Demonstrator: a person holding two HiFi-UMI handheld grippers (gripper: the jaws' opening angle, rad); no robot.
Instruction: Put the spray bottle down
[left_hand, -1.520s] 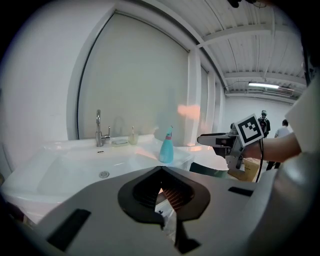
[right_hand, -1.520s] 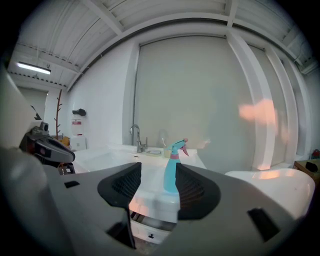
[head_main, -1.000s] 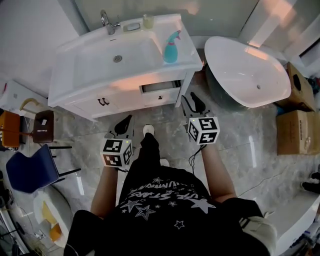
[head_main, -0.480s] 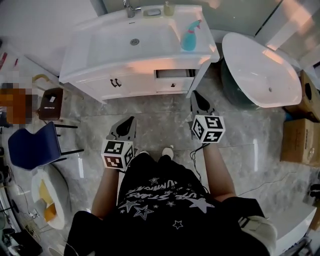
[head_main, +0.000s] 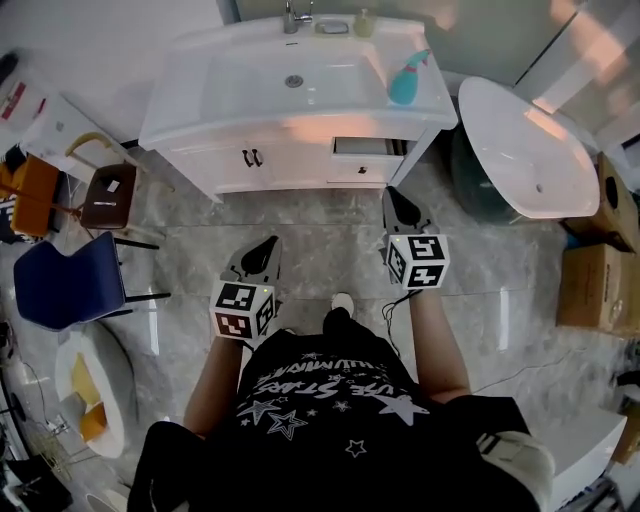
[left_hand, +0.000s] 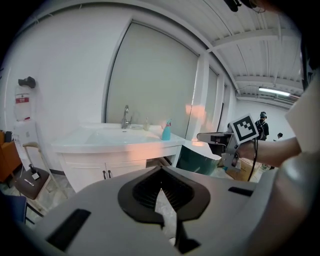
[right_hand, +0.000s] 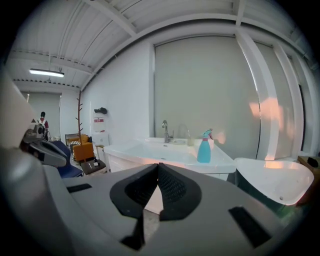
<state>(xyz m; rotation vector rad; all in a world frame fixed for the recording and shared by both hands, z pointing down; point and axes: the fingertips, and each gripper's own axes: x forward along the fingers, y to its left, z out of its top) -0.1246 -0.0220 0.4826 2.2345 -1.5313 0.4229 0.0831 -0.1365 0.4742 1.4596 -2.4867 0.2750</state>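
The teal spray bottle (head_main: 405, 85) with a pink trigger stands upright on the right side of the white vanity top (head_main: 300, 112), beside the basin. It also shows in the left gripper view (left_hand: 166, 131) and the right gripper view (right_hand: 203, 147). My left gripper (head_main: 265, 247) hangs over the marble floor well short of the vanity, its jaws shut with nothing between them (left_hand: 161, 172). My right gripper (head_main: 400, 200) is nearer the vanity's right front corner, also shut and holding nothing (right_hand: 158, 167). Neither gripper touches the bottle.
A white bathtub (head_main: 520, 150) stands right of the vanity, with cardboard boxes (head_main: 595, 290) beyond it. A vanity drawer (head_main: 365, 147) is slightly open. At the left stand a blue chair (head_main: 60, 285), a brown stool (head_main: 105, 195) and an orange seat (head_main: 30, 190).
The right gripper's jaws have closed on nothing. Both grippers and the person have drawn back from the vanity, which now sits higher and more central in the head view. The bottle stays put.
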